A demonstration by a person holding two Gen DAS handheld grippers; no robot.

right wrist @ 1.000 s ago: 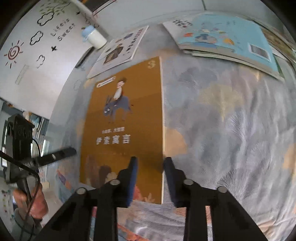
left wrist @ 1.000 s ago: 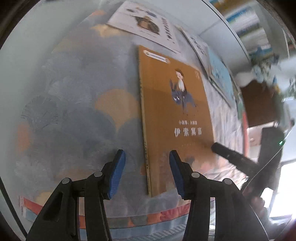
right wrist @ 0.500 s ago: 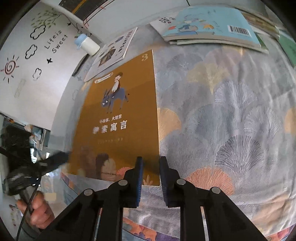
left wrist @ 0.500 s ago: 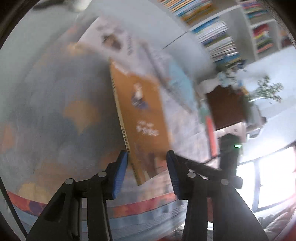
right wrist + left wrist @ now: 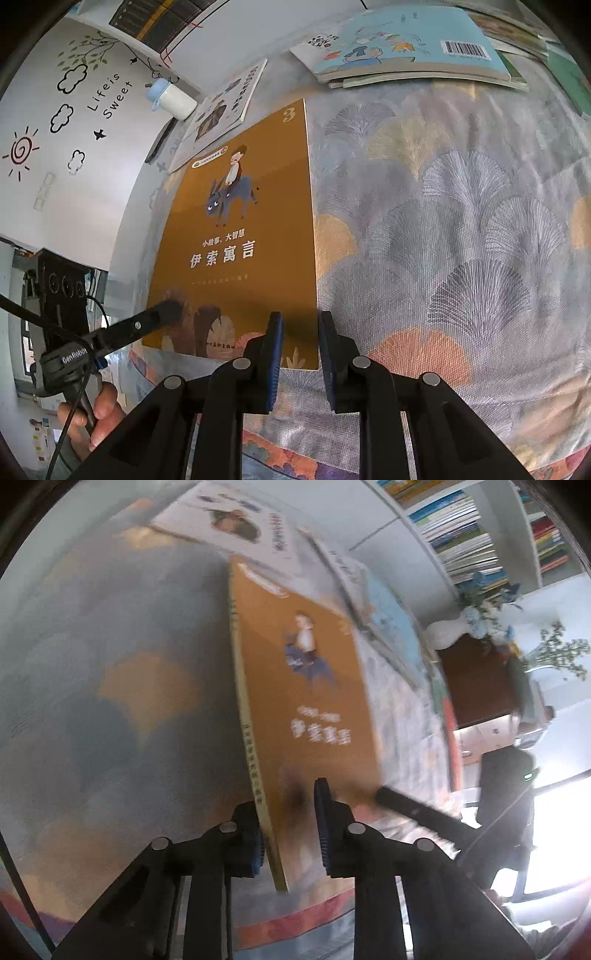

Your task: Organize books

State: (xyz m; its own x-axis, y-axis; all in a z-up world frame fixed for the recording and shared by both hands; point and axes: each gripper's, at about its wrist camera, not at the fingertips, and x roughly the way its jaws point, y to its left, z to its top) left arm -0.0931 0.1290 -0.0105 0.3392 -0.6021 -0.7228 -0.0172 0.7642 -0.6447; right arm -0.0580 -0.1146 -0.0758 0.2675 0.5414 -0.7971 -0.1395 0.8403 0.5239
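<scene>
An orange book [image 5: 314, 701] with a boy on a donkey on its cover lies on the patterned cloth [image 5: 461, 221]. My left gripper [image 5: 286, 801] has the book's near spine corner between its closing jaws. One pad sits under the spine, the other on the cover, and that corner is tipped up. From the right wrist view, the left gripper's upper finger [image 5: 162, 314] rests on the orange book [image 5: 236, 240]. My right gripper [image 5: 300, 321] is shut to a narrow gap over the book's near right corner. Whether it pinches the book is unclear.
A white book [image 5: 221, 110] lies beyond the orange one, beside a pale blue bottle [image 5: 170, 98]. A stack topped by a light blue book [image 5: 406, 44] lies at the far right. A bookshelf [image 5: 461, 535] and a brown cabinet [image 5: 476, 686] stand past the table. A hand [image 5: 99, 410] holds the left gripper.
The left gripper's jaws have closed from wide apart onto the book's spine corner, and that side of the book has tipped up. The right gripper's jaws have narrowed a little at the right edge.
</scene>
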